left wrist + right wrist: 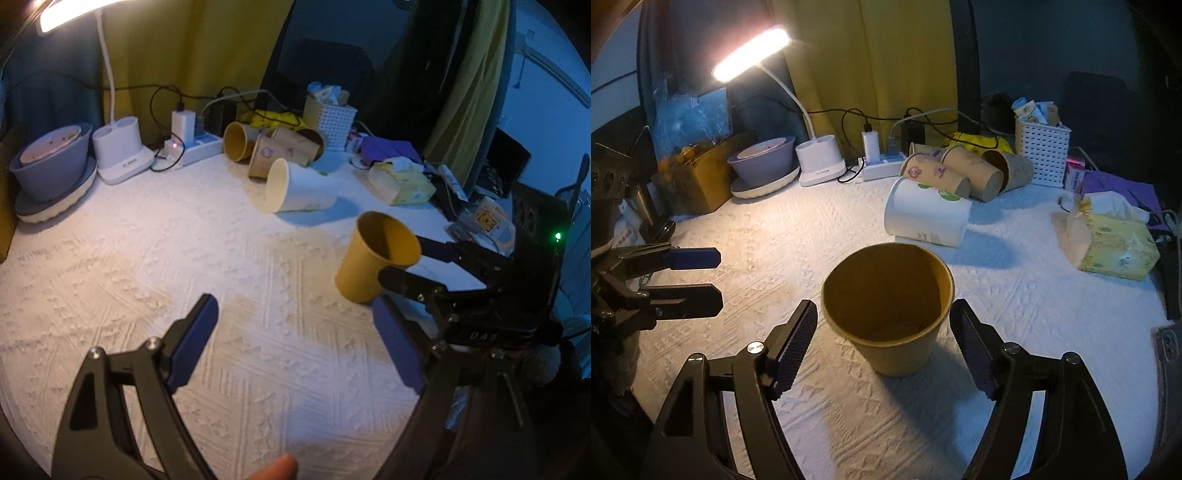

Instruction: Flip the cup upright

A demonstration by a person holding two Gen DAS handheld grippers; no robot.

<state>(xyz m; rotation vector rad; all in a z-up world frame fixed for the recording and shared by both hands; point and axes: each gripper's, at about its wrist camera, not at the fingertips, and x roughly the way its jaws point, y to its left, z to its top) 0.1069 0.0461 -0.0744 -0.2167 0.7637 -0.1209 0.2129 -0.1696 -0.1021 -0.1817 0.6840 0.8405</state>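
A yellow paper cup [890,306] stands upright on the white textured cloth, mouth up and empty. My right gripper [884,339] is open, with a finger on each side of the cup and a small gap to each. In the left wrist view the same cup [376,254] stands between the right gripper's fingers [436,251]. My left gripper [295,343] is open and empty, low over the cloth to the left of the cup; it also shows at the left edge of the right wrist view [698,277].
A white cup [925,216] lies on its side behind the yellow one, with several brown cups [964,171] lying behind it. A tissue pack [1112,240] lies to the right, a white basket [1043,151] at the back, a lamp base [820,160], power strip and bowl [762,158] at the back left.
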